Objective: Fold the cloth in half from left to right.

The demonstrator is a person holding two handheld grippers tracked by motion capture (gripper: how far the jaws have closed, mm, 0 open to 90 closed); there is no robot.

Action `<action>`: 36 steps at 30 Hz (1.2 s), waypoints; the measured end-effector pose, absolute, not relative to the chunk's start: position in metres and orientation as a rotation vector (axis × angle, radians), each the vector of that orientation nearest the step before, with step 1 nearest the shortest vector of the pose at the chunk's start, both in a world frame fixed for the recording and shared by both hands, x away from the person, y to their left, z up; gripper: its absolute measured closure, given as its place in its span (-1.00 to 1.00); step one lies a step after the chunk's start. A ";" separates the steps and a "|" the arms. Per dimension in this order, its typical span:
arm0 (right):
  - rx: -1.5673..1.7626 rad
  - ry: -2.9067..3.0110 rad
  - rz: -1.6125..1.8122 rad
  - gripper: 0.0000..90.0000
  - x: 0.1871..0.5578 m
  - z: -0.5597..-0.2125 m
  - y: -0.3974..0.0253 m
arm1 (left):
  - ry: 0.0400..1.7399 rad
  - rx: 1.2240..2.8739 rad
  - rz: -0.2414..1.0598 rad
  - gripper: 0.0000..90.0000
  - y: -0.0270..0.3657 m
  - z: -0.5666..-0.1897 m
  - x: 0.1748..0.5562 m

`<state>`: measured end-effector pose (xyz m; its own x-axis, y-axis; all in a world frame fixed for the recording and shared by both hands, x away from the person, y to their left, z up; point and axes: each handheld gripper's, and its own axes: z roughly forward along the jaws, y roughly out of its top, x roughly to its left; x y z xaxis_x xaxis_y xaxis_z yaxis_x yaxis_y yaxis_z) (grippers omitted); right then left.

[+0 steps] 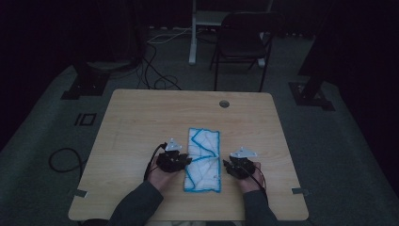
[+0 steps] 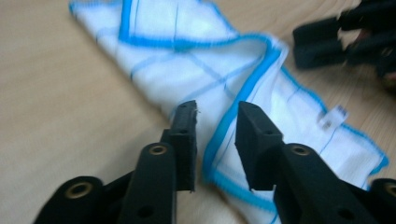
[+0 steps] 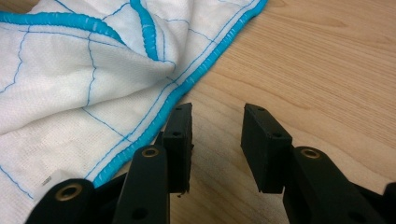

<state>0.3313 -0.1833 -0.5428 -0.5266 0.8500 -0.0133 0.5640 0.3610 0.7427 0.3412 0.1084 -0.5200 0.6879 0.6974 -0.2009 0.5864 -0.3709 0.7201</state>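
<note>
A white cloth (image 1: 203,160) with blue edging and thin blue lines lies folded in a long strip on the wooden table (image 1: 141,127). My left gripper (image 1: 187,161) touches the strip's left edge. In the left gripper view this gripper (image 2: 215,109) is open, its jaws straddling the cloth's (image 2: 187,51) blue hem, with a small white label (image 2: 334,116) at the right. My right gripper (image 1: 227,165) sits at the strip's right edge. In the right gripper view it (image 3: 217,112) is open over bare wood, just beside the cloth's (image 3: 70,70) blue hem.
A round cable hole (image 1: 224,103) sits near the table's far edge. Behind the table stand a dark folding chair (image 1: 242,40) and a white post (image 1: 193,33). Cables (image 1: 155,70) trail on the dim floor. The other gripper (image 2: 345,37) appears beyond the cloth in the left gripper view.
</note>
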 end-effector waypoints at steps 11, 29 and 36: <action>1.233 2.230 0.985 0.42 0.331 -0.543 -0.183 | 0.976 2.055 0.113 0.95 0.111 -0.525 0.330; 1.233 2.223 0.986 0.42 0.331 -0.542 -0.185 | 0.710 1.958 0.013 0.50 0.098 -0.491 0.300; 1.225 2.197 1.020 0.42 0.330 -0.537 -0.184 | 0.811 1.968 0.038 0.53 0.108 -0.500 0.308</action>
